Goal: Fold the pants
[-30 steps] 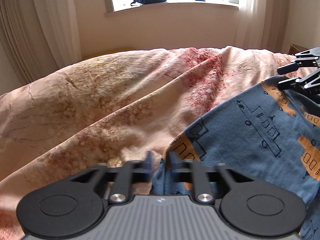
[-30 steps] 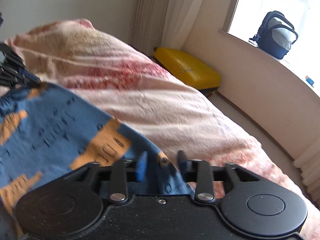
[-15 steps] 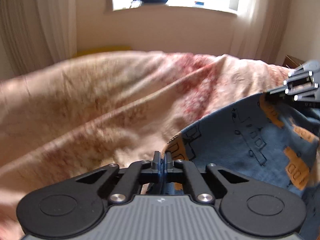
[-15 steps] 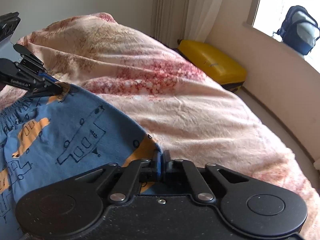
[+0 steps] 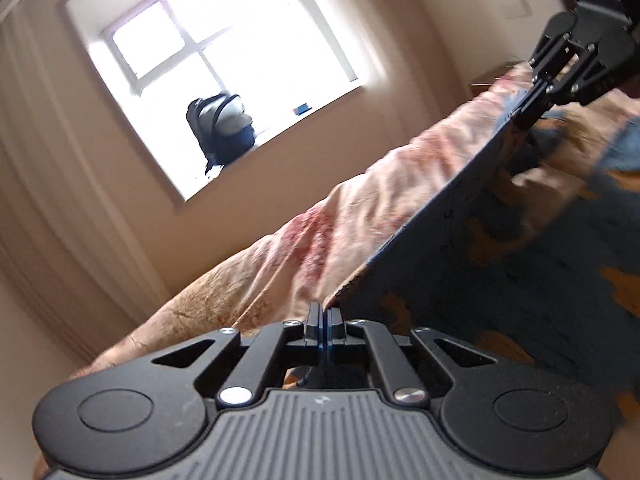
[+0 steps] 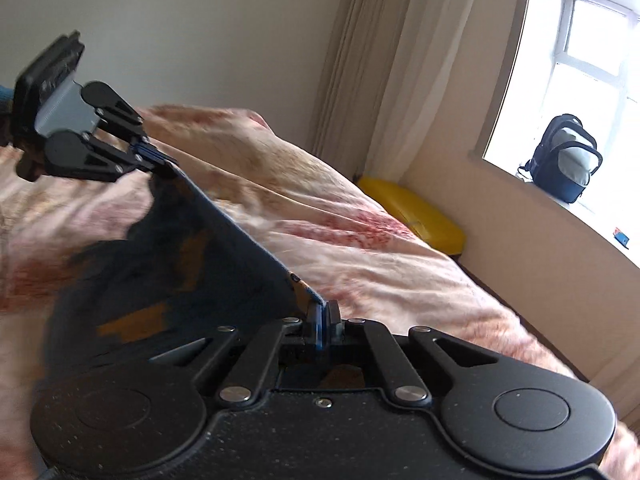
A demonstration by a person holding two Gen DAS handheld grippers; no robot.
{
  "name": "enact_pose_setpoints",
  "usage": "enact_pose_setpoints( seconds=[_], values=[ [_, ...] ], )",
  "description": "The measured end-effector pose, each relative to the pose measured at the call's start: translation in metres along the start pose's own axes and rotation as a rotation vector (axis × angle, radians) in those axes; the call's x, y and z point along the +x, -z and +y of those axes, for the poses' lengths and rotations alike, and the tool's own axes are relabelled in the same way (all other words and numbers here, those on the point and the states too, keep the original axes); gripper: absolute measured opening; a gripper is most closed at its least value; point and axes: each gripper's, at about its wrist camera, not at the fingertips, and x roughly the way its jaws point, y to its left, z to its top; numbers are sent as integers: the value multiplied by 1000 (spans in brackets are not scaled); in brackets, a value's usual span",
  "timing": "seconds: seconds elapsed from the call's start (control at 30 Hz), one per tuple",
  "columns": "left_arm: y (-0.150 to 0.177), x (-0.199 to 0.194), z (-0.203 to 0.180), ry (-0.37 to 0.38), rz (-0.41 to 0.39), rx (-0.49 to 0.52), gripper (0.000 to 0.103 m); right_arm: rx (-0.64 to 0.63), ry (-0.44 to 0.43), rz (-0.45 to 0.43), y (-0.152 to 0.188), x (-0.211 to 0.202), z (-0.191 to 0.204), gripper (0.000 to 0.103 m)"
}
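The blue pants with orange vehicle prints [image 5: 520,264] hang lifted above the bed, their top edge pulled taut between both grippers. My left gripper [image 5: 322,314] is shut on one corner of that edge. My right gripper [image 6: 323,314] is shut on the other corner, and the cloth [image 6: 168,264] drops away to its left. In the left wrist view the right gripper [image 5: 524,114] shows at the upper right, pinching the far corner. In the right wrist view the left gripper [image 6: 160,162] shows at the upper left, doing the same. Both pictures are blurred and tilted.
A pink and beige patterned bedspread [image 5: 360,216] covers the bed below the pants. A dark backpack [image 5: 222,128] stands on the windowsill. A yellow case [image 6: 412,216] lies on the floor by the curtains [image 6: 400,80] at the far side of the bed.
Both grippers went from open around the pants' edge to shut on it, then rose with it. The pants came up off the bedspread and the edge stretched taut. The left view has rolled.
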Motion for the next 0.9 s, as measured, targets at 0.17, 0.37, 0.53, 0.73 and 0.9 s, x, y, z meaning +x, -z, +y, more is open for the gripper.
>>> enact_pose_setpoints(
  seconds=[0.17,0.37,0.53,0.73,0.9],
  values=[
    [22,-30,-38,8,-37,123,1,-7,-51,5,35,-50,49,0],
    [55,-33,-78,35,-10,201,1,21,-131,62,76,-66,93,0],
    [81,-28,-103,45,21,198,1,63,-167,118,114,-50,111,0],
    [88,-34,-105,27,30,161,0,90,-178,95,117,-58,110,0],
    [92,-39,-106,55,59,186,0,56,-196,84,113,-69,113,0]
  ],
)
